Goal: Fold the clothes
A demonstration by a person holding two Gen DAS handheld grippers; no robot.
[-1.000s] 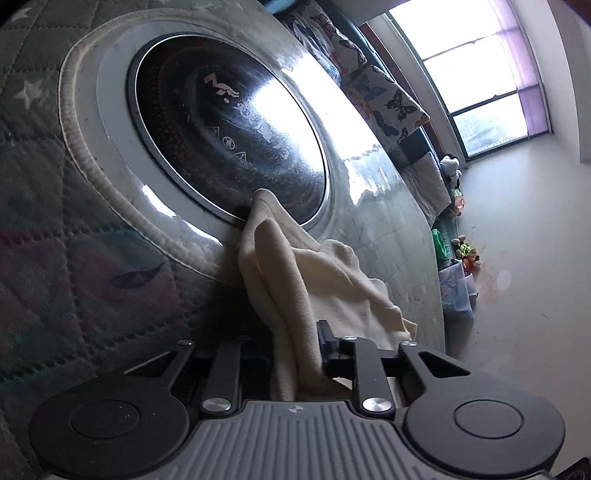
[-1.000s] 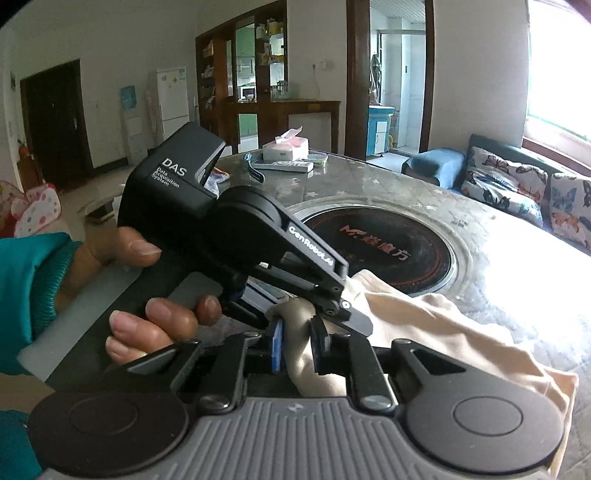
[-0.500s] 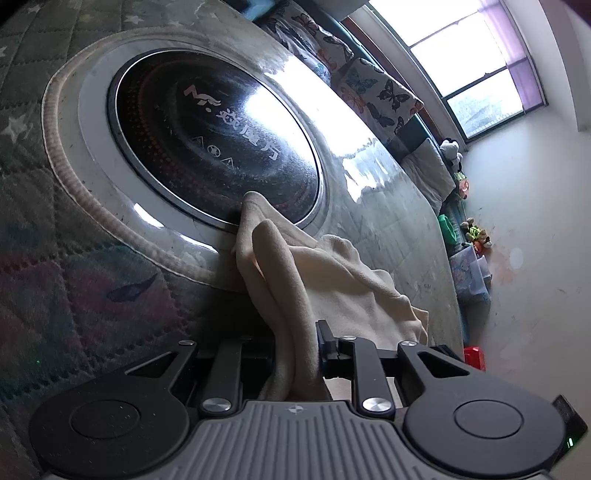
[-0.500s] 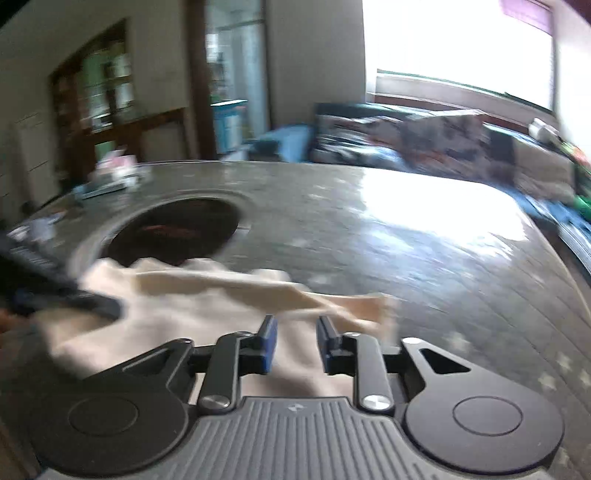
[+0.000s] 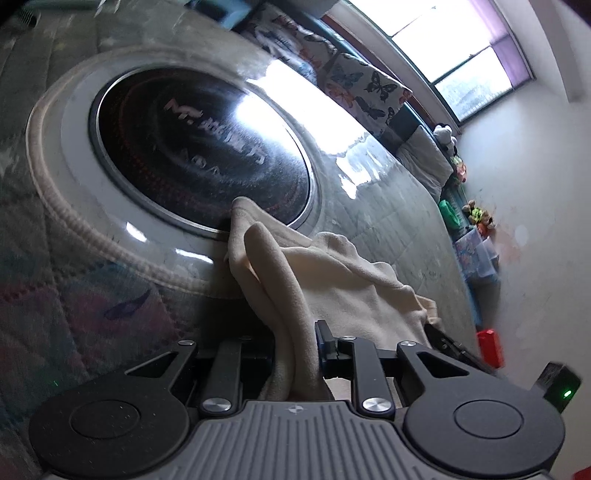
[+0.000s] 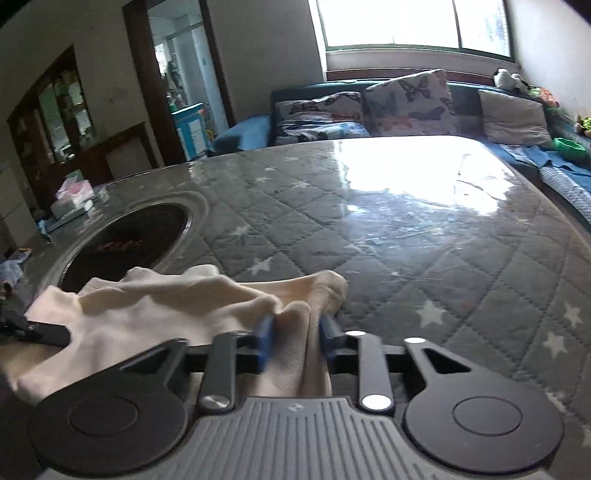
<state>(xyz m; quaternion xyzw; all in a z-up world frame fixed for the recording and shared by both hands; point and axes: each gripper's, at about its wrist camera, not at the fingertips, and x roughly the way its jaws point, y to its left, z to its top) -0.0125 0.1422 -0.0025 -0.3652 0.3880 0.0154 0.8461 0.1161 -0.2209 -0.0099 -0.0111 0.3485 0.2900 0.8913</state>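
Garment: cream fleece garment (image 6: 155, 314) lies bunched on the quilted table cover (image 6: 406, 258), its far edge lapping the rim of the round black cooktop (image 5: 199, 155) set into the table.
Left gripper (image 5: 295, 347): fingers clamped on a thick fold of the cream cloth; the fold runs up from the jaws toward 12 o'clock in the left wrist view.
Right gripper (image 6: 295, 339): jaws closing, a ridge of the same cloth between the blue pads (image 6: 265, 339); cloth looks pinched, bunching out past the tips toward 1 o'clock.
Step, as judged: both ends taken up, garment not yet spread or folded.
Risk, uneven bite: each gripper holds a crumpled wad, not a clean edge; pulling apart would likely leave twisted layers, so a fold would come out crooked.
Risk, slip: fleece is thick and soft; a shallow pinch may let go under tension.
Risk, snag: cloth on the cooktop rim may drag there when lifted.
Risk, glare: the clear sheet over the cover shines bright at 1 o'clock in the right wrist view, hiding the surface.
Surroundings: tissue box (image 6: 72, 197) at 10 o'clock near the table's far edge; sofa with butterfly cushions (image 6: 406, 99) beyond at 12; window (image 6: 406, 22) above.
In the way: only the cooktop recess intrudes on the folding area; the quilted stretch toward 2 o'clock is bare.
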